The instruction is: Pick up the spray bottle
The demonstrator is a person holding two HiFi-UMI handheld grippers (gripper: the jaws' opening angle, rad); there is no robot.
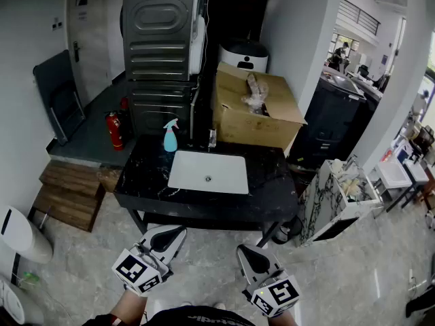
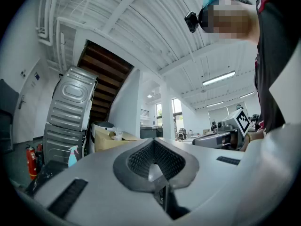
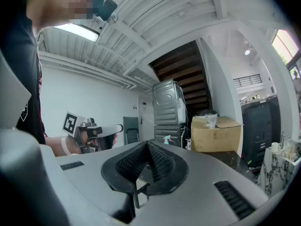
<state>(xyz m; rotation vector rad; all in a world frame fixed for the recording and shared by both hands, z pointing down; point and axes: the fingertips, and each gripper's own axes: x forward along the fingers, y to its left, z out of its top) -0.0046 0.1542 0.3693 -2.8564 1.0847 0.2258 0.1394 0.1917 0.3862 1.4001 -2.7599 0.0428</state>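
A teal spray bottle (image 1: 170, 136) stands upright at the back left of the black table (image 1: 272, 189), just behind the white inset sink (image 1: 208, 172). Both grippers are held low in front of the table, well short of the bottle. My left gripper (image 1: 177, 231) is shut with nothing in it, and my right gripper (image 1: 242, 250) beside it is also shut and empty. In the left gripper view the bottle (image 2: 73, 155) shows small at far left, beyond the closed left gripper (image 2: 154, 143). The right gripper view has the bottle (image 3: 167, 139) straight ahead above the right gripper (image 3: 147, 145).
An open cardboard box (image 1: 255, 107) sits behind the table's right half, with stacked grey machines (image 1: 162, 32) behind the bottle. A red fire extinguisher (image 1: 114, 131) and wooden steps (image 1: 68, 192) lie to the left. A marble-sided white cabinet (image 1: 333, 195) stands right.
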